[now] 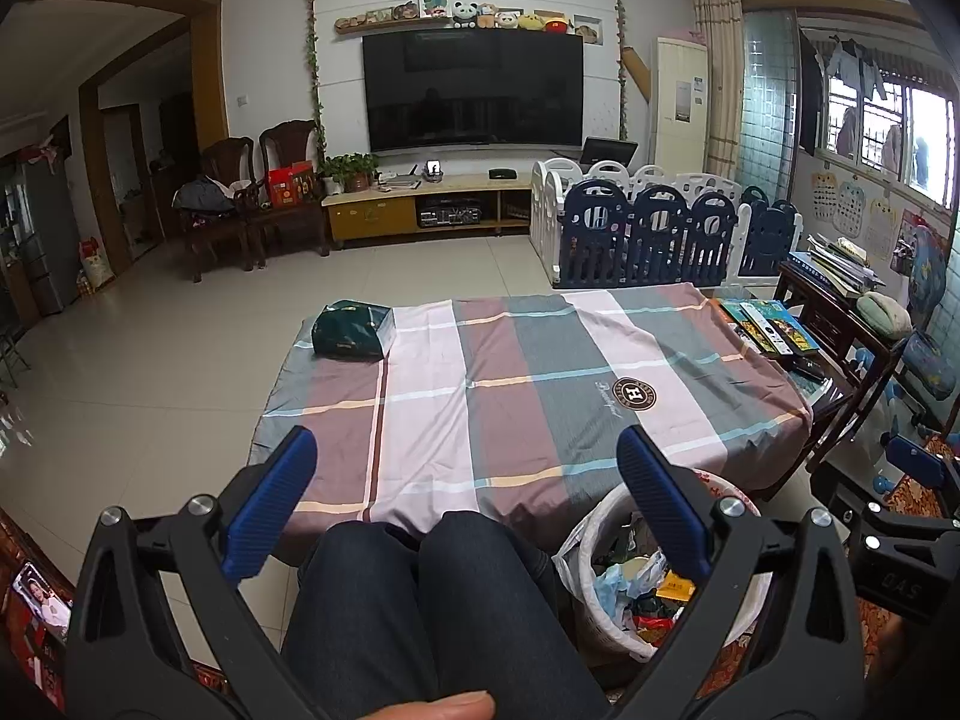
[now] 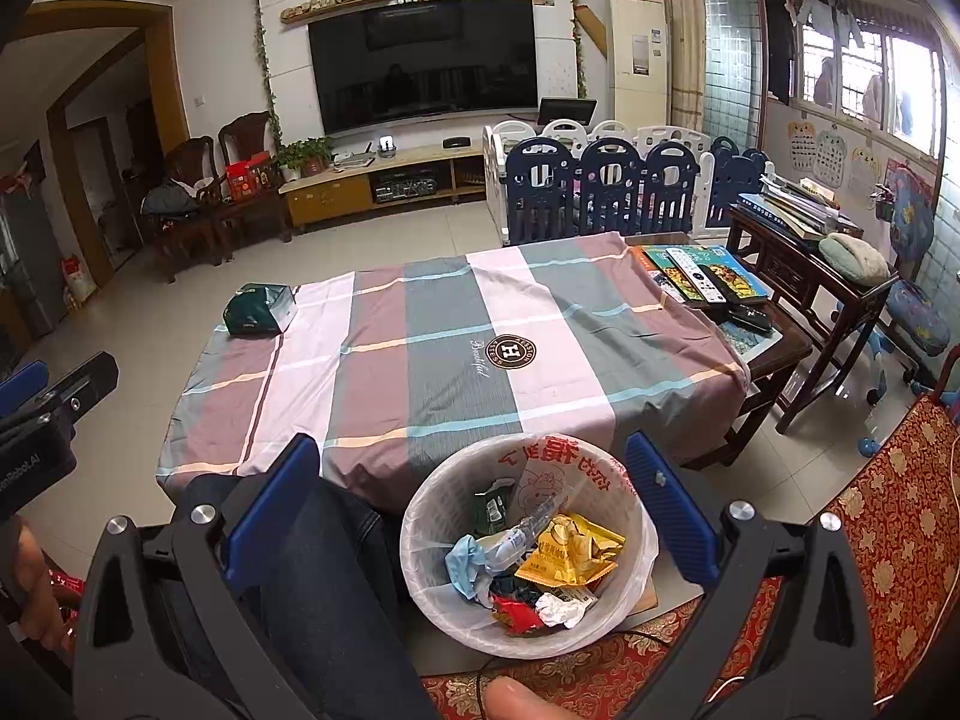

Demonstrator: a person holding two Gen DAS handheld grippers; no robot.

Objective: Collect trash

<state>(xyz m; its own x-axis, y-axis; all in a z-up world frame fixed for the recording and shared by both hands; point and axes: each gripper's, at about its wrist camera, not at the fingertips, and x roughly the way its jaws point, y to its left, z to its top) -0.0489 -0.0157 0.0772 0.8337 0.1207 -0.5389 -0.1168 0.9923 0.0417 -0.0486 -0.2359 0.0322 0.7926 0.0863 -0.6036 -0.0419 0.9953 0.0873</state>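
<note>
Writing: the plaid cloth (image 2: 456, 330) on the table has a round badge with a big "H" and the word "Beautiful" beside it; the bag in the bin has red Chinese writing on its rim; the left claw's body reads "enRobot.AI" in the right wrist view.
Trash: wrappers (image 2: 540, 558), yellow, red, blue and white, lie in the white trash bin (image 2: 432, 594).
Bin: it stands on the floor at the near edge of the table, just beside the person's knees (image 1: 432, 588).
Left claw (image 1: 465, 504): spread wide with nothing in it, held over the knees.
Right claw (image 2: 474, 510): spread wide with nothing in it, held above the bin.
Table: a dark green tissue pack (image 1: 351, 330) sits on the far left corner.
Beside the table: books and a remote (image 2: 699, 273) lie on the bare end.
Far off: a big TV (image 1: 474, 96), soft toys on a shelf above it, and a baby fence (image 1: 648, 222).
</note>
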